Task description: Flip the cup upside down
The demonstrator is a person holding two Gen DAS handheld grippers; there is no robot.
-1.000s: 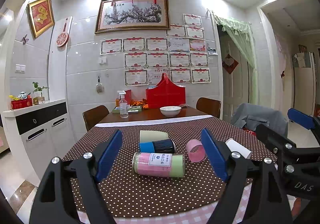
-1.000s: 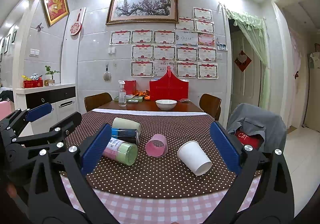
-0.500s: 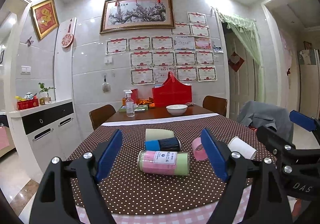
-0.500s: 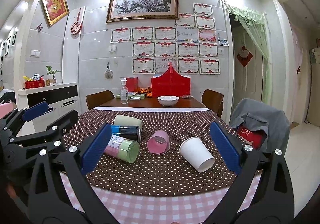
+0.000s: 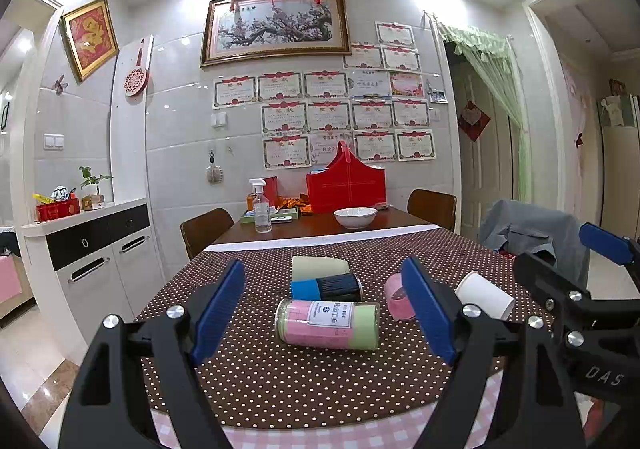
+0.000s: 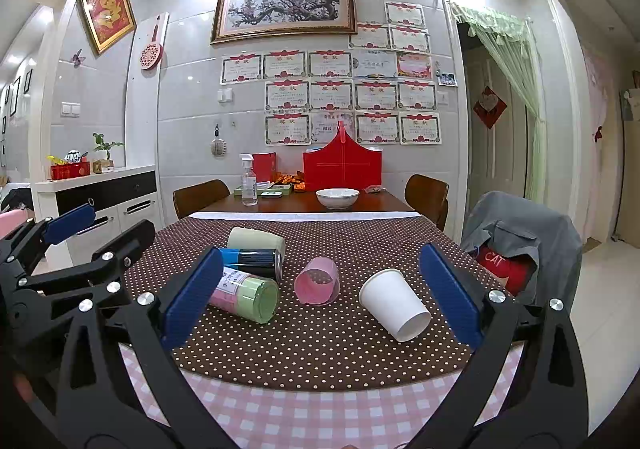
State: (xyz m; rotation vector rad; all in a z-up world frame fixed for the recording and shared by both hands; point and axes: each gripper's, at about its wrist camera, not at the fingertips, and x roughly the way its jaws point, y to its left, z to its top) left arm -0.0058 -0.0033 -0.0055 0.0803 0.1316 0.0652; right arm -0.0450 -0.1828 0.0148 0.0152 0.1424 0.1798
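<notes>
Several cups lie on their sides on a brown dotted tablecloth [image 6: 320,353]. A white paper cup [image 6: 394,305] lies at the right, a pink cup [image 6: 318,285] in the middle, a pink and green cup [image 6: 248,291] at the left, a blue and black cup [image 6: 252,260] and a pale cream cup [image 6: 256,239] behind. My right gripper [image 6: 320,299] is open and empty, short of the cups. My left gripper [image 5: 326,311] is open and empty, facing the pink and green cup [image 5: 328,324]. The white cup [image 5: 484,295] and pink cup [image 5: 396,297] show at its right.
A pink checked cloth [image 6: 304,413] covers the table's near edge. Farther back stand a white bowl [image 6: 337,197], a spray bottle [image 6: 249,181] and a red bag [image 6: 342,169]. Chairs surround the table; one at right carries a grey jacket [image 6: 528,237]. A cabinet [image 6: 104,201] stands at left.
Both grippers have shifted slightly, so the cups sit a little more to the right and lower in the views. The cups have not moved. Both jaws stay open.
</notes>
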